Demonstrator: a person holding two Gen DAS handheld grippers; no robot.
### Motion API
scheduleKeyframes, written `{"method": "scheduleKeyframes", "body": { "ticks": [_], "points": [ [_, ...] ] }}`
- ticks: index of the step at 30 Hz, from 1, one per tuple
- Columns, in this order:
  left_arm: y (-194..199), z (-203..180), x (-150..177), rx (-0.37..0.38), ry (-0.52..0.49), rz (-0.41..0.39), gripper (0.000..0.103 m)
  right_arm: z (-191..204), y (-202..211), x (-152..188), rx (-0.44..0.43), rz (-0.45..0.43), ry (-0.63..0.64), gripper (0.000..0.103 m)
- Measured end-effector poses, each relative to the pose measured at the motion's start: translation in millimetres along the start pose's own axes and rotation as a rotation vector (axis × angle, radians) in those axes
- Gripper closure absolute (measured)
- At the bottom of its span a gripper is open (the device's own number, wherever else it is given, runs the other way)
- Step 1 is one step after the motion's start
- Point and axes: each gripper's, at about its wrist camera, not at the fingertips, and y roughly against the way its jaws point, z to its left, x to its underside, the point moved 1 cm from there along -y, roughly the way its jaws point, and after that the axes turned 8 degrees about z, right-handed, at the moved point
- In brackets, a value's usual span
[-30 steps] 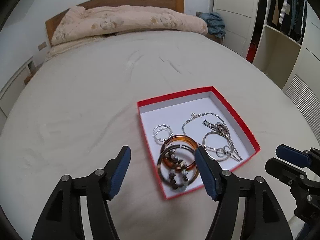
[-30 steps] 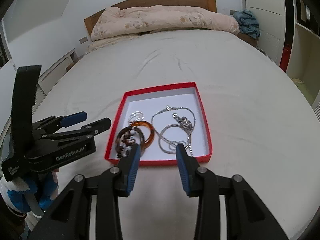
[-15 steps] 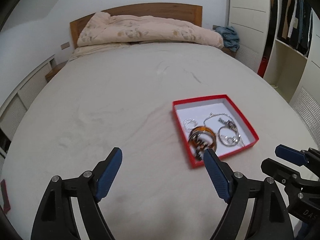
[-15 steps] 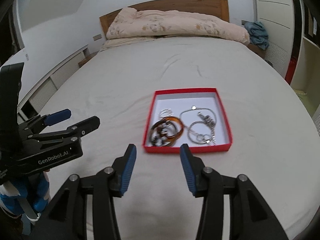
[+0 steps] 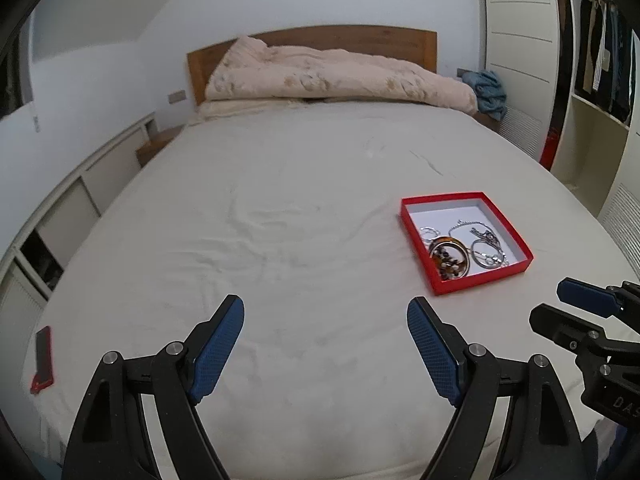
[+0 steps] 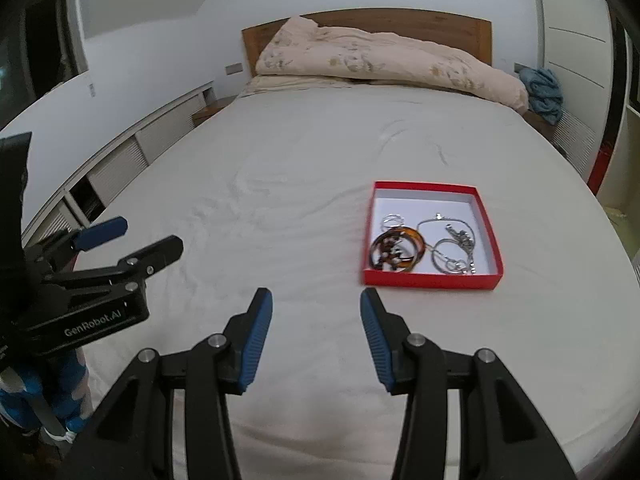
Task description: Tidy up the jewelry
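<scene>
A red box point(image 5: 476, 283) point(image 6: 432, 280) with a white inside lies on the bed sheet. In it are an amber bangle point(image 5: 450, 258) point(image 6: 400, 246) with a beaded bracelet, a small silver ring point(image 6: 394, 221), and silver chains and hoops point(image 5: 486, 254) point(image 6: 452, 258). My left gripper point(image 5: 326, 344) is open and empty, well to the left of and nearer than the box. My right gripper point(image 6: 316, 334) is open and empty, short of the box's front left corner. It also shows in the left wrist view point(image 5: 568, 308).
A rolled pink duvet point(image 5: 332, 76) lies by the wooden headboard point(image 6: 400, 24). A red phone point(image 5: 42, 360) lies near the bed's left edge. Low white cabinets point(image 6: 120, 164) run along the left wall. A wardrobe point(image 5: 592, 80) stands at the right.
Both grippers have drawn back and to the left, away from the box, so it now looks smaller and farther right. Both stay open and empty. The jewelry has not moved.
</scene>
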Motion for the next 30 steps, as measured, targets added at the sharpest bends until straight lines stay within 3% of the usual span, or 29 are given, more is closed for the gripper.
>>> {"method": "scheduleKeyframes", "body": {
  "ticks": [11, 30],
  "points": [
    [41.4, 23.3, 30.6, -0.036, 0.042, -0.026, 0.018, 37.1, 19.9, 25.9, -0.005, -0.007, 0.044, 0.059],
    [89.6, 29.1, 54.0, -0.035, 0.065, -0.107, 0.017, 53.8, 58.7, 44.4, 0.023, -0.056, 0.079, 0.058]
  ]
}}
